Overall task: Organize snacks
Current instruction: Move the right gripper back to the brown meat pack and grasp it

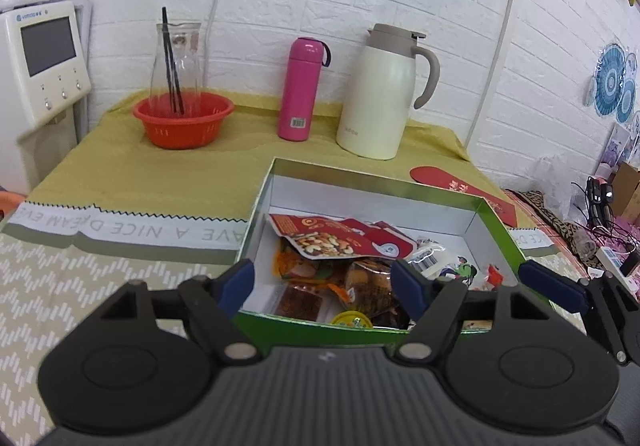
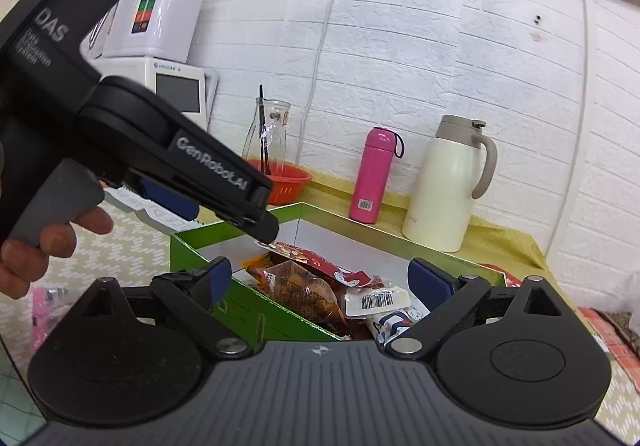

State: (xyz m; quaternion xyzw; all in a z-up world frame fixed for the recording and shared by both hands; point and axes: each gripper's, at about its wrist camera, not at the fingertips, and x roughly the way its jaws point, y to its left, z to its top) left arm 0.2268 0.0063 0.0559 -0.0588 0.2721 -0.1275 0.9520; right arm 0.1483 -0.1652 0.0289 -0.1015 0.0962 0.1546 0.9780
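In the green box [image 1: 500, 221], at six o'clock from the pink bottle [image 1: 302, 89], lie light, crinkly, slippery snack packets [image 1: 340, 242]; pinch a sealed edge. Both the left gripper [image 1: 324, 282] and right gripper [image 2: 320, 278] gape, seemingly empty.

The left gripper [image 1: 324, 282] points forward and downward, its two blue-padded fingers [image 1: 408, 286] spread apart with nothing pressed between them. The right gripper [image 2: 320, 278] sits nearly level just to its right — its blue pads stand at their widest, gripping nothing. A bare hand [image 2: 44, 246] wraps the left tool's grey handle from below, fingers curled around it — the black body of that tool slopes down ahead of the hand.
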